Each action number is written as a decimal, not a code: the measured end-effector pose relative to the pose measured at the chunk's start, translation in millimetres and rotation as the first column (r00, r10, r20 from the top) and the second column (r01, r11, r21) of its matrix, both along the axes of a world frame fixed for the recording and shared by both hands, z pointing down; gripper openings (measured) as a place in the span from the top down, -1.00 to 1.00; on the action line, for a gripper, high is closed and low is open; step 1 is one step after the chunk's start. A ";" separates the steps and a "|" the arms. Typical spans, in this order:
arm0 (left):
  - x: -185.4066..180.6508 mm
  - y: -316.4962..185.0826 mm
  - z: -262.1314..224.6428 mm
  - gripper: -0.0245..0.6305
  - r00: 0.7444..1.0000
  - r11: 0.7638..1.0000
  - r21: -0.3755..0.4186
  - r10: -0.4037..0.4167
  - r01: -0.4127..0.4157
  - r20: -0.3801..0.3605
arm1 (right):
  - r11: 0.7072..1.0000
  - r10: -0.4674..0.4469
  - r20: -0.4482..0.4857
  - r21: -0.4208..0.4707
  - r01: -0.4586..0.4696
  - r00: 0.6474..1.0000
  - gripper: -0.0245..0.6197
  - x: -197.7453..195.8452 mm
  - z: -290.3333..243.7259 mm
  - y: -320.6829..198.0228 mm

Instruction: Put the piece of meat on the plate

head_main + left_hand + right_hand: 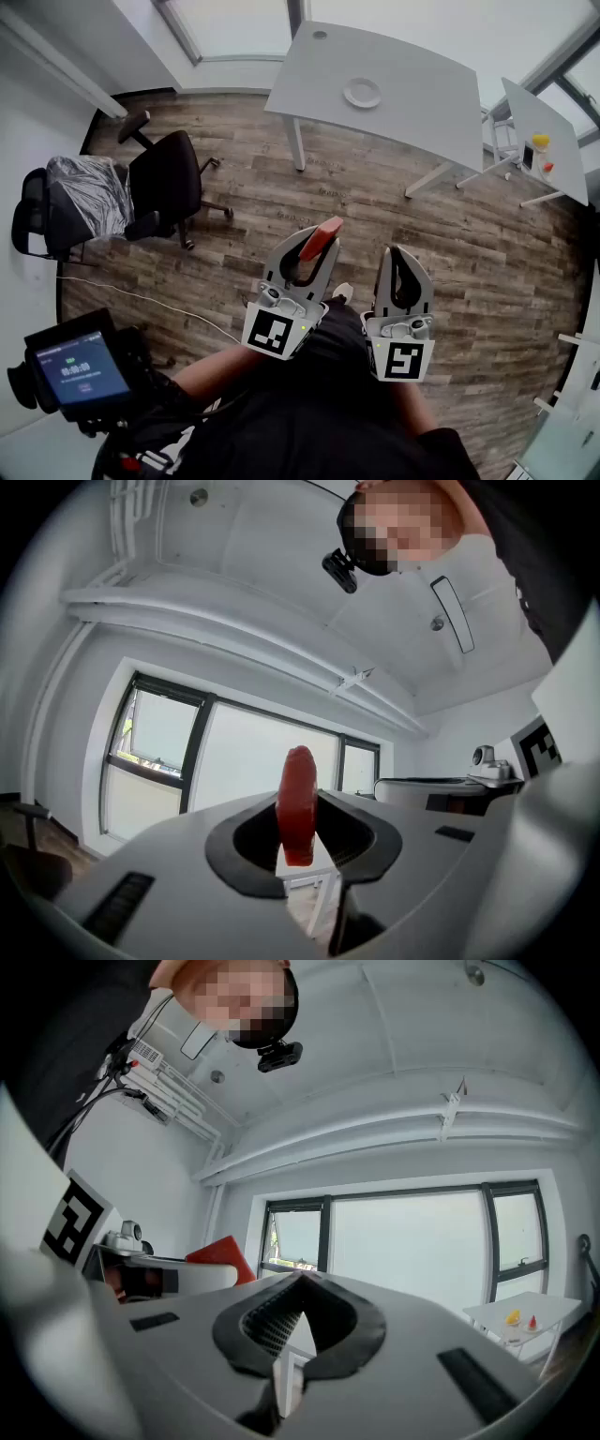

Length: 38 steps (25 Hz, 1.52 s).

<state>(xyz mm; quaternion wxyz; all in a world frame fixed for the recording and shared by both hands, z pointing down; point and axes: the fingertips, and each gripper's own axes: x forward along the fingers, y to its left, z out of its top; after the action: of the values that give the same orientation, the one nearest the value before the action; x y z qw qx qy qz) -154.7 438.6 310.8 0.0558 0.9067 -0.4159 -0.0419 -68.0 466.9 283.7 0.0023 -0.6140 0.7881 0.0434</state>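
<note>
My left gripper [319, 246] is shut on a red piece of meat [322, 237], which stands on edge between the jaws [297, 803]. The right gripper [398, 258] sits beside it with its jaws closed together and nothing in them [298, 1290]. From the right gripper view the meat [217, 1253] shows as a red wedge at the left. A white plate [362, 92] lies on the grey table [412, 103] well ahead of both grippers. Both grippers are held level over the wooden floor, short of the table.
A black office chair [167, 178] and a second chair with a silvery cover [80, 199] stand at the left. A small white table [548, 141] with yellow and red items is at the right. A device with a lit screen [80, 367] is near my left arm.
</note>
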 end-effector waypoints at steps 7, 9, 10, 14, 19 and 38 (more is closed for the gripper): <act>4.4 8.9 1.1 0.63 1.000 1.000 -0.004 -0.003 0.003 -0.013 | 1.000 -0.009 0.001 0.007 0.009 1.000 0.91 6.7 0.6 10.8; 6.1 10.4 0.8 0.63 1.000 1.000 -0.003 -0.010 0.009 -0.023 | 1.000 0.000 0.022 0.002 0.000 1.000 0.91 13.5 1.6 13.4; 6.4 11.2 1.1 0.63 0.999 1.000 -0.003 -0.016 0.016 -0.029 | 1.000 0.003 0.026 -0.007 -0.003 1.000 0.91 17.6 3.5 14.8; 11.7 10.4 4.1 0.63 0.999 0.999 -0.004 -0.047 0.046 -0.024 | 1.000 -0.002 0.053 -0.012 0.003 0.999 0.91 33.5 8.9 17.9; 32.8 8.8 3.7 0.63 0.998 0.999 -0.003 -0.054 0.054 -0.021 | 0.998 -0.058 0.066 0.022 0.057 0.996 0.91 51.1 5.1 17.4; 86.5 -21.9 33.5 0.63 0.994 0.994 -0.035 -0.104 0.105 0.019 | 0.998 -0.061 0.133 -0.009 0.063 0.989 0.91 125.8 25.5 -20.5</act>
<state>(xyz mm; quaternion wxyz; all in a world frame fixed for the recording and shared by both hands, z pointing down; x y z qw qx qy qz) -68.2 416.7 344.4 0.0660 0.8829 -0.4640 -0.0295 57.8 446.4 309.1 0.0520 -0.5907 0.8052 -0.0030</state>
